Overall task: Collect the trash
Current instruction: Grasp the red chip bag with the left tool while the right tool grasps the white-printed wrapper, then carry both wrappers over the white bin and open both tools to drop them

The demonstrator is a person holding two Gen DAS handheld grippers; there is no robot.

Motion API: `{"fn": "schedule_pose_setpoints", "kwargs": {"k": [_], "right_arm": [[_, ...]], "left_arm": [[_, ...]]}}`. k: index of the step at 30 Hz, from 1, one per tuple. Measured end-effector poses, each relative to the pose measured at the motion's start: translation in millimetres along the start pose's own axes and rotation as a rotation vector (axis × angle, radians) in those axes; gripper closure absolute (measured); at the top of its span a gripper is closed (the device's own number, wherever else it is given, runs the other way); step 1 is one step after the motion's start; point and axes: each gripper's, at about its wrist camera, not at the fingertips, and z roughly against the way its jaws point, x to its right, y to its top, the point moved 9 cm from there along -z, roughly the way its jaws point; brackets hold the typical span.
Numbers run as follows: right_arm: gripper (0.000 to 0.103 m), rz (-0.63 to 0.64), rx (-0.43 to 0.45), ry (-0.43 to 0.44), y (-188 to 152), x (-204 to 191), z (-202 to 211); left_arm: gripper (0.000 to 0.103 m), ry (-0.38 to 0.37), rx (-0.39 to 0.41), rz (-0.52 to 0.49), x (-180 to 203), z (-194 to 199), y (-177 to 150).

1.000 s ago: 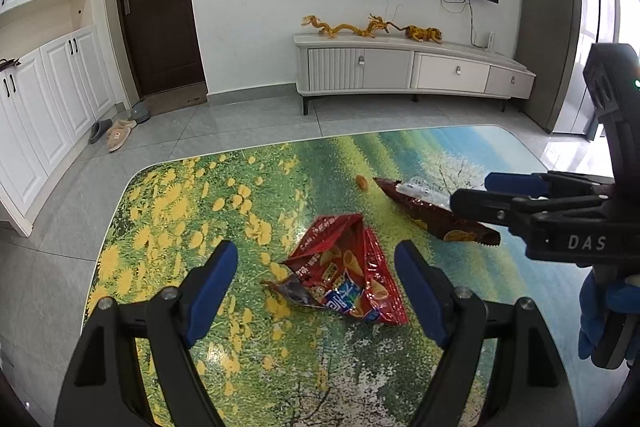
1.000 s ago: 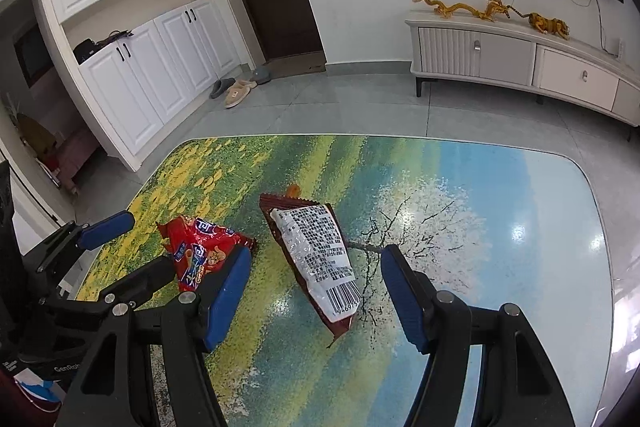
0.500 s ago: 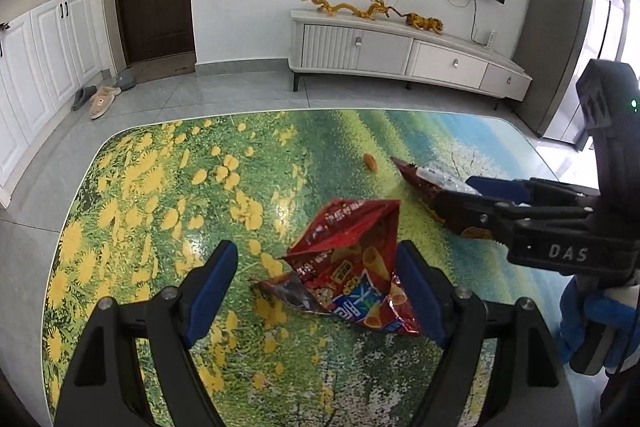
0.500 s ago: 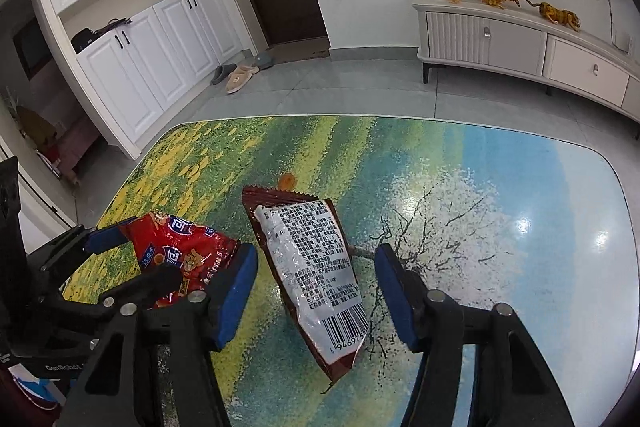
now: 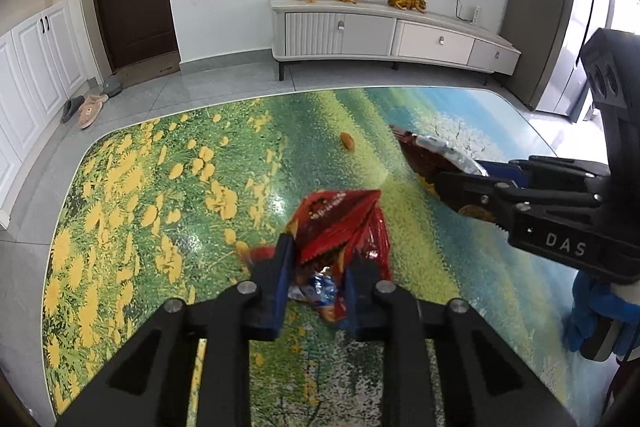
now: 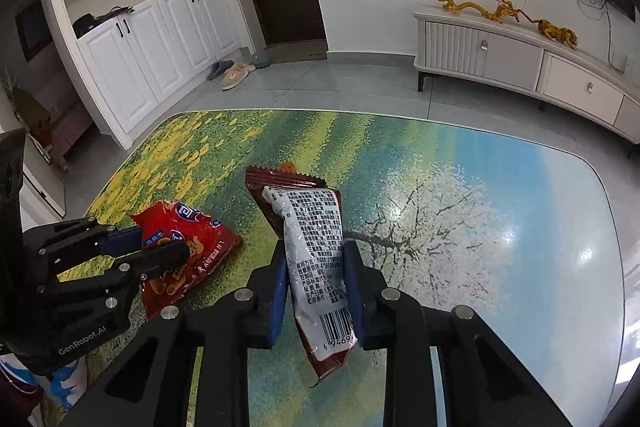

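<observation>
My left gripper (image 5: 318, 277) is closed on the red bag (image 5: 340, 227), which lies crumpled on the table (image 5: 140, 187) near its middle, and my right gripper (image 6: 316, 279) is closed on the brown wrapper (image 6: 308, 227), which lies just to the right of the red bag. Both pieces of trash are pinched between the blue pads (image 6: 352, 275), but I think they are not lifted yet; from these wide views I cannot say surely if the lower edges touch the table or hang a little above it. The foil is thin and slippery, so if I lift too fast the red bag may slide out, because the left fingers hold only its crushed near end. The brown wrapper is long and its far end reaches beyond my pads, so it can swing or bend when I raise it. The red bag looks open, and chips may fall out if I tilt it. One small crumb (image 5: 347, 141) rests on the table beyond both bags, well apart from my grippers; I could forget it, and it is too small for an easy pinch. My two tools are also near each other, so they may collide if I turn them inward.
</observation>
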Motion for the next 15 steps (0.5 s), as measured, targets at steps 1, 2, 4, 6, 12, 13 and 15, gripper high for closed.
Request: {"fn": "schedule_pose_setpoints", "kwargs": {"k": [1,2,4,6,12,13,15], "right_arm": [[0.079,-0.007,0.001,-0.001,-2,1,3],[0.08,-0.017,0.003,-0.001,-5,4,6],[0.08,-0.039,0.011,0.001,-9,7,14],[0.08,-0.053,0.024,0.001,-12,6,25],[0.08,-0.054,0.061,-0.003,-25,-4,61],[0.08,-0.05,0.065,-0.004,-26,-7,66],[0.08,-0.05,0.077,0.0,-29,-15,78]], "left_arm": [[0.088,0.008,0.005,-0.005,2,2,-1],[0.089,0.017,0.009,-0.005,3,6,-2],[0.093,0.034,0.019,0.001,5,14,-4],[0.094,0.057,0.044,-0.001,6,27,-6],[0.095,0.118,0.125,-0.031,19,70,-9],[0.095,0.125,0.136,-0.035,20,77,-10],[0.096,0.134,0.153,-0.038,23,91,-13]]}}
